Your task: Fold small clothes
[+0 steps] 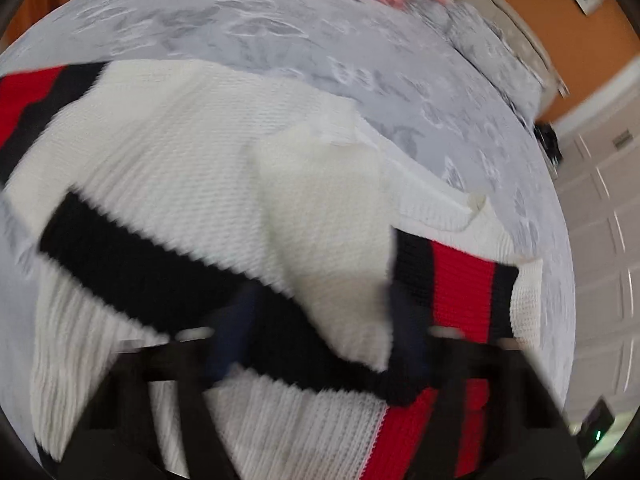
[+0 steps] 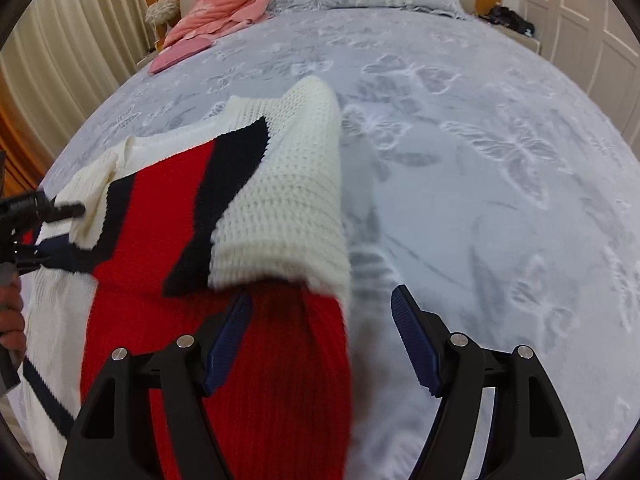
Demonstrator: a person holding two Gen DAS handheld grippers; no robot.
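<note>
Knit sweater [image 2: 224, 216] half-folded on bed [image 2: 480, 160], sleeve turned in; right gripper [image 2: 322, 334] fingers wide, left gripper [image 1: 320, 332] fingers apart; final folds remain.

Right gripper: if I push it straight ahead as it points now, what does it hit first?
Probably the sweater. The right gripper is open, and the white folded sleeve end hangs just ahead between its fingers, toward the left one. Right of that lies only bedspread. Depth is unclear.

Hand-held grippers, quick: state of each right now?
Left hand-held gripper: open, blurred, white sweater fabric between its fingers.
Right hand-held gripper: open, holding nothing, sweater's folded edge between its fingers.
</note>
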